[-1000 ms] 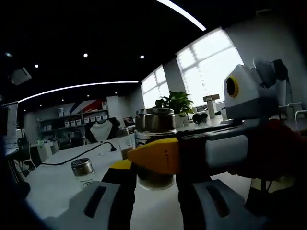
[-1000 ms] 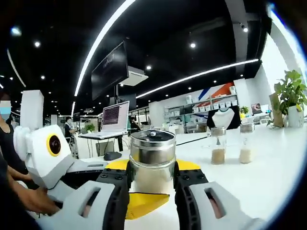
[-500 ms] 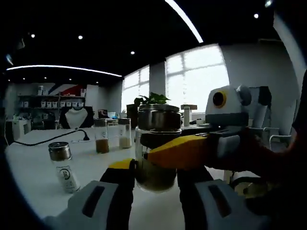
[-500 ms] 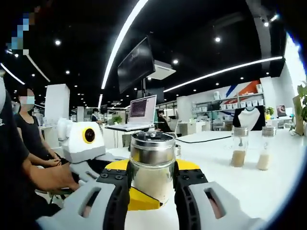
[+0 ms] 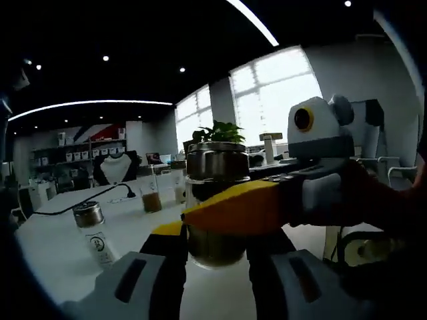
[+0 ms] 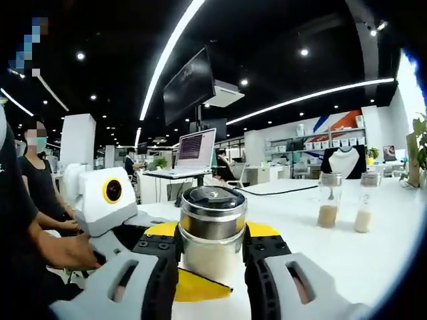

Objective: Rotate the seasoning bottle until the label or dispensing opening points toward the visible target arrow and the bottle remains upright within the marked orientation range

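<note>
Both my grippers are holding the seasoning bottle [image 6: 212, 235] upright above the white table [image 6: 373, 247].

The risk I am seeing is a tilt or a slip: if my two hands are turning at different speeds, the bottle could be leaning out of the allowed range, or its smooth glass could be sliding between the pads (I cannot find the target arrow or the label, so I cannot judge the direction yet). My right gripper [image 6: 211, 267] is closing narrowly on the glass body, just under the metal lid [image 6: 213, 210], one jaw on each side. My left gripper [image 5: 215, 257] is pressing on the same bottle [image 5: 215, 207] lower down, and the yellow jaw of the other gripper [image 5: 233, 212] is crossing in front of it. A smaller spice jar [image 5: 93, 230] is standing well apart on the table.
</note>
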`<move>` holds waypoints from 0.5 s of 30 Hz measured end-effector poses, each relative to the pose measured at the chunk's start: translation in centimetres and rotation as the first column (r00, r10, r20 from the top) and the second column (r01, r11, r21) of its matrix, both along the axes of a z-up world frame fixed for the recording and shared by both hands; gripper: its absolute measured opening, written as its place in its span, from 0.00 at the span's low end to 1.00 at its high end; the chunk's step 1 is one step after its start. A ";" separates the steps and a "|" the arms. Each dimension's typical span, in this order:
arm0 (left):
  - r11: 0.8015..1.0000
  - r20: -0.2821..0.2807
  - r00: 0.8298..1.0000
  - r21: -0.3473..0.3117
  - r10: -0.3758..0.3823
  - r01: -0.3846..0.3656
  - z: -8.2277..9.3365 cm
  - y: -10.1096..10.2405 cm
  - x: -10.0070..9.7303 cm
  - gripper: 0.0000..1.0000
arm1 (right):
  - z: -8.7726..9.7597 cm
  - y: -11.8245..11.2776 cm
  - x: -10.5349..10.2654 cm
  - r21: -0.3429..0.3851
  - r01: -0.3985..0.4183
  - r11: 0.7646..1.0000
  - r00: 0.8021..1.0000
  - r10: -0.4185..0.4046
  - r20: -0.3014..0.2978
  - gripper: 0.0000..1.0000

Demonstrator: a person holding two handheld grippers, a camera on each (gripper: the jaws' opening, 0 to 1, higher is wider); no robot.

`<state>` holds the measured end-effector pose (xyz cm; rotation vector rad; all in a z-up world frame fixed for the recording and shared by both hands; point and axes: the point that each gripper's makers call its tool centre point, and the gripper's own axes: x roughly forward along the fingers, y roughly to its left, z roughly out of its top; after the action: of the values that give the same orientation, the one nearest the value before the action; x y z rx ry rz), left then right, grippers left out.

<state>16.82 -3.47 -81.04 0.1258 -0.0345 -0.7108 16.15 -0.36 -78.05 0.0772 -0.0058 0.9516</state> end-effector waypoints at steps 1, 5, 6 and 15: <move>1.000 0.000 1.000 -0.009 0.019 -0.019 0.1 0.0 0.1 0.36 | 0.1 0.0 0.1 0.015 0.020 1.000 1.000 -0.020 -0.004 0.35; 0.999 -0.003 0.999 0.007 0.045 -0.045 -0.2 0.0 0.3 0.36 | 0.0 0.2 0.1 -0.003 0.032 0.999 0.999 -0.032 0.001 0.35; 0.999 0.002 0.999 0.020 0.034 -0.034 -0.3 0.2 0.3 0.36 | -0.3 0.2 0.1 -0.038 0.016 0.999 1.000 -0.016 0.020 0.34; 0.965 -0.046 0.973 -0.144 -0.225 0.217 0.8 -0.2 -1.4 0.38 | 0.7 0.9 -2.1 -0.033 -0.266 0.963 0.964 0.266 0.019 0.35</move>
<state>15.40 -3.70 -80.27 -0.0343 -0.0385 -0.9329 14.03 0.58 -77.33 0.0394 -0.0022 1.2216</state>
